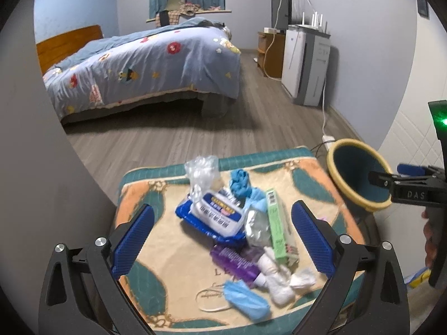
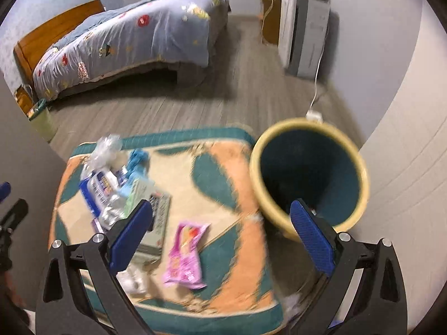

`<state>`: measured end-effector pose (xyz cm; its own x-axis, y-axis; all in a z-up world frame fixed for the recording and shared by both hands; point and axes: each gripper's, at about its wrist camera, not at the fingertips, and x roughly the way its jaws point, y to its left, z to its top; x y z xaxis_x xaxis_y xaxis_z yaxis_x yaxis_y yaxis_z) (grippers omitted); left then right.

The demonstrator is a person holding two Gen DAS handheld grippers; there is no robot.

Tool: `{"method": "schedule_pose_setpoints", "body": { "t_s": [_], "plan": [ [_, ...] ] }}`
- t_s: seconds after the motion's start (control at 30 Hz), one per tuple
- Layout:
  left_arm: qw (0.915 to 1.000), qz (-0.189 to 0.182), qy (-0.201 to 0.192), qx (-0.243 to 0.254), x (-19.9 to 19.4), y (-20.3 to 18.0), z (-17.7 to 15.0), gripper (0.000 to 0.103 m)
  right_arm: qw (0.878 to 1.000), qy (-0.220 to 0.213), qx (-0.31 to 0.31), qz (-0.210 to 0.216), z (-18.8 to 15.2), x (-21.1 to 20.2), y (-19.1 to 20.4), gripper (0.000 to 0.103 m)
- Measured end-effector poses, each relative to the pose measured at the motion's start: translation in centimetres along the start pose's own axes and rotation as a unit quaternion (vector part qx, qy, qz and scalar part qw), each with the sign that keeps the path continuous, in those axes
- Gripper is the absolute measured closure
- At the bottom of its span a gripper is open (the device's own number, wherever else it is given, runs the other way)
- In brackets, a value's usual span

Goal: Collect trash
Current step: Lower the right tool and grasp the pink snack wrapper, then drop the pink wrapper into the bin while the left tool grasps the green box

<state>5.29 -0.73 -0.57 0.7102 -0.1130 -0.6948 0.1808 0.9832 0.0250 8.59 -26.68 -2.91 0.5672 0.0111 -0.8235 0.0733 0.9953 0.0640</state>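
The trash lies in a loose pile on a patterned mat (image 1: 156,240) in teal, orange and cream; what the mat covers is hidden. The pile holds a blue-and-white wet-wipe pack (image 1: 212,216), a crumpled clear plastic bag (image 1: 202,170), a teal cloth-like wad (image 1: 240,180), a green carton (image 1: 276,224), a purple wrapper (image 1: 237,262), white tissue wads (image 1: 282,282) and a blue face mask (image 1: 245,298). Print on the packs is too blurred to read. In the right wrist view, which is smeared all over, a pink snack wrapper (image 2: 185,256) lies apart from the pile, and a grey remote control (image 2: 159,223) is half hidden behind the near finger.

Beside the mat's right edge stands a wastebasket (image 1: 360,173), yellow-rimmed and dark teal inside; its base is out of sight.

The left hand-held gripper (image 1: 223,240) points down at the pile, its blue pads spread wide on either side and nothing between them touched. The right hand-held gripper (image 2: 220,240) also stands wide apart and empty, tilted down over the mat's right part, its right finger in front of the basket rim. Beyond lie grey plank floor and a bed (image 1: 145,67).
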Motion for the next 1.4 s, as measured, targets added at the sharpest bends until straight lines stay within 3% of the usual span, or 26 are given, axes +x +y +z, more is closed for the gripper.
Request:
{"method": "schedule_pose_setpoints", "body": {
  "t_s": [0.3, 0.67, 0.77, 0.9, 1.03, 1.13, 1.4],
  "plan": [
    [0.9994, -0.011, 0.025, -0.024, 1.9, 0.4, -1.0, 0.006, 0.998, 0.053, -0.024, -0.013, -3.2, 4.4, 2.2, 0.006],
    [0.9989, -0.001, 0.047, 0.002, 4.4, -0.4, -1.4, 0.006, 0.992, 0.116, -0.045, -0.019, -5.4, 8.8, 2.9, 0.006],
    [0.9986, 0.002, 0.053, 0.001, 4.9, -0.3, -1.3, 0.006, 0.99, 0.131, -0.049, -0.017, -5.9, 10.1, 3.1, 0.01],
    [0.9983, 0.001, 0.058, 0.003, 5.5, -0.3, -1.1, 0.006, 0.985, 0.166, -0.052, -0.006, -6.7, 11.9, 3.2, 0.035],
    [0.9978, -0.005, 0.067, 0.003, 6.2, -0.5, -1.2, 0.006, 0.981, 0.191, -0.04, 0.017, -7.0, 12.8, 3.0, 0.082],
    [0.997, -0.011, 0.075, 0.014, 6.8, -1.0, -1.5, 0.006, 0.982, 0.183, -0.029, 0.024, -6.4, 12.3, 2.6, 0.09],
    [0.9937, -0.038, 0.087, 0.058, 8.3, -4.3, -2.4, 0.008, 0.991, 0.131, -0.034, 0.008, -3.0, 9.7, 1.7, 0.091]
  ]
}}
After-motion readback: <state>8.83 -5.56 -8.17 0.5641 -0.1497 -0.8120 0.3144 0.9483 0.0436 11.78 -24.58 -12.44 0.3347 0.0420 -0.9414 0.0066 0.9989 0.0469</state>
